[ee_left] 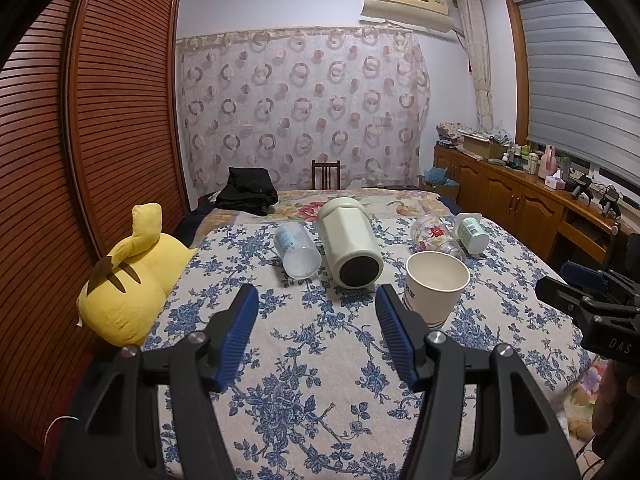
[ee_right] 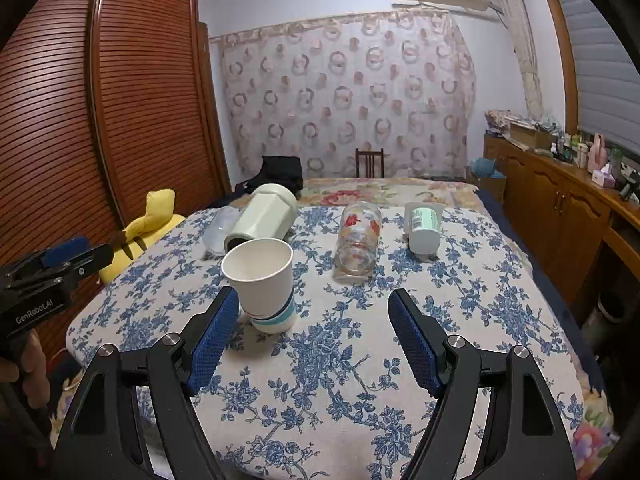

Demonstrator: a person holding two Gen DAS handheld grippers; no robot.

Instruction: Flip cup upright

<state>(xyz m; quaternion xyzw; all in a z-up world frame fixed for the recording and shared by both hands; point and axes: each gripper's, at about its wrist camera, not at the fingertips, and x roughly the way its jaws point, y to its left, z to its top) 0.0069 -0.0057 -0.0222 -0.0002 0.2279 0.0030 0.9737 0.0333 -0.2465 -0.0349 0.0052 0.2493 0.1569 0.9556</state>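
Observation:
A white paper cup (ee_left: 436,288) (ee_right: 266,282) with blue stripes stands upright, mouth up, on the flowered bedspread. A cream mug (ee_left: 352,246) (ee_right: 260,216), a frosted plastic cup (ee_left: 297,250) (ee_right: 219,229), a clear glass with red flowers (ee_left: 436,236) (ee_right: 357,240) and a small white-green cup (ee_left: 472,233) (ee_right: 424,226) lie on their sides behind it. My left gripper (ee_left: 318,300) is open and empty, in front of the cream mug. My right gripper (ee_right: 314,302) is open and empty, just right of the paper cup.
A yellow plush toy (ee_left: 132,280) (ee_right: 148,220) lies at the bed's left edge beside a slatted wardrobe (ee_left: 100,120). Black clothes (ee_left: 248,190) lie at the far end. A wooden cabinet (ee_right: 560,208) runs along the right wall.

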